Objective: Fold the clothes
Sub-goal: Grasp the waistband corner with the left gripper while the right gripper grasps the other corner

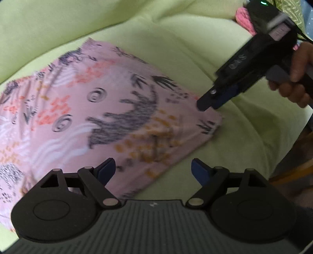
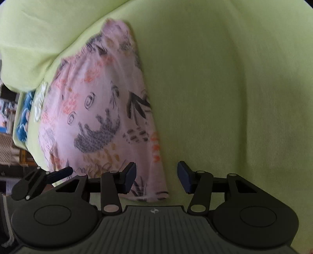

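Observation:
A pink garment (image 1: 93, 109) printed with dark animals, spirals and orange marks lies flat on a light green sheet (image 1: 195, 48). My left gripper (image 1: 152, 168) is open just above the garment's near edge, with nothing pressed between its pads. In the left wrist view my right gripper (image 1: 207, 101), held by a hand (image 1: 299, 78), points down at the garment's right corner. In the right wrist view the garment (image 2: 101, 109) runs up the left side, and its near corner lies under my right gripper (image 2: 157, 175). Its blue pads stand apart and do not touch the cloth.
A pink knitted item (image 1: 242, 17) and a patterned green cloth (image 1: 289, 11) lie at the far right. A blue and white item (image 2: 25, 117) sits by the sheet's left edge. The green sheet (image 2: 234, 97) stretches wide to the garment's right. A wooden edge (image 1: 293, 172) borders it.

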### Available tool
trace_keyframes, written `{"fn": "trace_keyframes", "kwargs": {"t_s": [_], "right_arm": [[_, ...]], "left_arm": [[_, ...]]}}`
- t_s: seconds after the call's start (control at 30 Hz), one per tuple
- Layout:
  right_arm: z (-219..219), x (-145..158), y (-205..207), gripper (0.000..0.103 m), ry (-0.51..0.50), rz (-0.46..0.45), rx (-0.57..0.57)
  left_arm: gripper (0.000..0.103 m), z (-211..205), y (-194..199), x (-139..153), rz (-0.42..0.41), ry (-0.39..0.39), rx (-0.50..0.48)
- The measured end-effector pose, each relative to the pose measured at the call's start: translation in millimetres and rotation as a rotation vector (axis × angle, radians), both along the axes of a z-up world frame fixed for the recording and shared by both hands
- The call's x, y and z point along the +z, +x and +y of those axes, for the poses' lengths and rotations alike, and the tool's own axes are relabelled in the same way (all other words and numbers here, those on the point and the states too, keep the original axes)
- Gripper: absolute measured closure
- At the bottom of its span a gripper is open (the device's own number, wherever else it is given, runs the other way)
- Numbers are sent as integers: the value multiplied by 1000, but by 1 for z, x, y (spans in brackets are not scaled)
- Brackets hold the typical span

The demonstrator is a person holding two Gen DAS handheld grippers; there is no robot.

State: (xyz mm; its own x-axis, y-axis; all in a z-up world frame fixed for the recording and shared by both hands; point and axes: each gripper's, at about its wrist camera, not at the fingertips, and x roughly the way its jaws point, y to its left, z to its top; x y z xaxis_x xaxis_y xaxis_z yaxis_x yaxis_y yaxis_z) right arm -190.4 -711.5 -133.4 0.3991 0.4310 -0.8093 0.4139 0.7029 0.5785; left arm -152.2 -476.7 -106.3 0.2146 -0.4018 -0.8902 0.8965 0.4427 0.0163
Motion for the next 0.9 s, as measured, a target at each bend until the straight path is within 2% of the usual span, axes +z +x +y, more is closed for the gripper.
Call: {"fn": "trace_keyframes", "kwargs": {"t_s": [0.07,0.1,0.13,0.27,0.37,0.5,0.57,0.6,0.63,0.67,0.7,0.73,0.8,0.9], "right_arm": [[2,-2,5,53,48,16,32],[4,-3,9,57,77,26,51],[7,-4,13,71,99,37,74],[7,-9,31,94,109,100,123],[-6,1,34,97,222,97,88],[-8,18,38,97,307,110,107],[-6,22,41,97,336,118,118],[-5,25,42,97,345,119,128],[-5,29,44,97,353,119,144],[-8,34,50,96,357,116,171],[-7,38,54,89,347,108,218],[-7,44,60,86,319,97,272],[-7,58,82,77,133,43,424],[3,85,120,74,-363,-152,746]], "left_arm": [[20,-11,-12,0,-5,23,16],[20,-16,-19,0,-25,29,24],[20,-21,-25,-1,-45,35,31],[20,-40,-54,-5,-147,64,30],[20,-54,-74,-5,-250,92,-3],[21,-79,-91,-5,-377,98,-47],[30,-90,-95,-9,-445,104,-56],[47,-94,-93,-11,-470,113,-43],[70,-98,-91,-14,-495,122,-29],[83,-99,-86,-18,-502,140,0],[100,-98,-78,-20,-492,151,31],[100,-96,-71,-21,-483,161,61],[100,-87,-54,-15,-437,163,117],[100,-69,-33,0,-357,129,194]]}}
